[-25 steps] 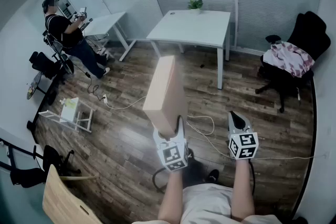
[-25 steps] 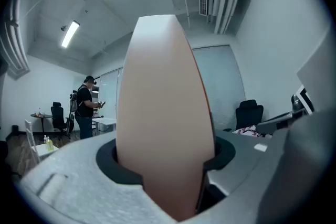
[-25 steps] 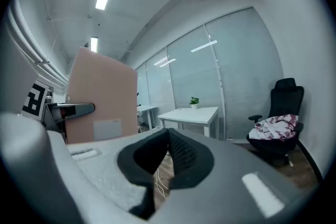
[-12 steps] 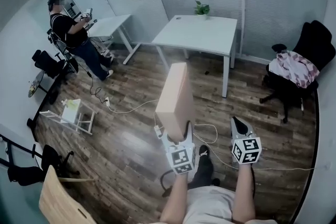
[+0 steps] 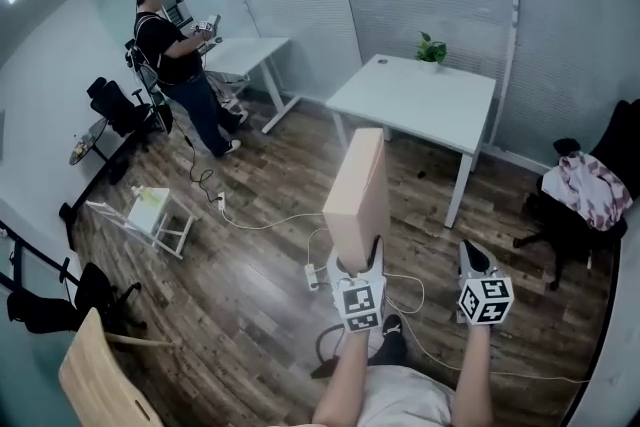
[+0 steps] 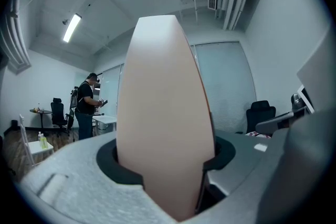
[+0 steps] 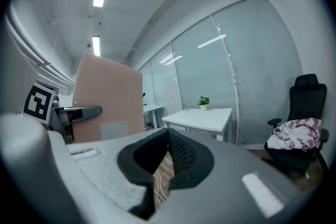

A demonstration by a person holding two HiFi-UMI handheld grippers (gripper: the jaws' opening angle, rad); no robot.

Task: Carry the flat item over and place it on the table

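A flat tan box [image 5: 360, 195] stands upright on its narrow edge, with my left gripper [image 5: 359, 267] shut on its lower end. In the left gripper view the box [image 6: 164, 113] fills the gap between the jaws. To the right, my right gripper [image 5: 474, 260] is shut with nothing in it, jaws pressed together in the right gripper view [image 7: 167, 157]. The box [image 7: 107, 99] shows at that view's left. Ahead stands a white table [image 5: 425, 100] with a small potted plant [image 5: 431, 47] at its far edge.
A person [image 5: 178, 60] stands at the far left by a second white desk [image 5: 245, 55]. A black chair with cloth [image 5: 590, 195] sits at right. Cables [image 5: 265, 220] cross the wood floor. A small white stand [image 5: 160, 213] and a wooden chair back [image 5: 95, 385] are at left.
The view has moved forward and lifted; the white table now sits closer and further right. The box stays upright in my left gripper. The right gripper stays beside it.
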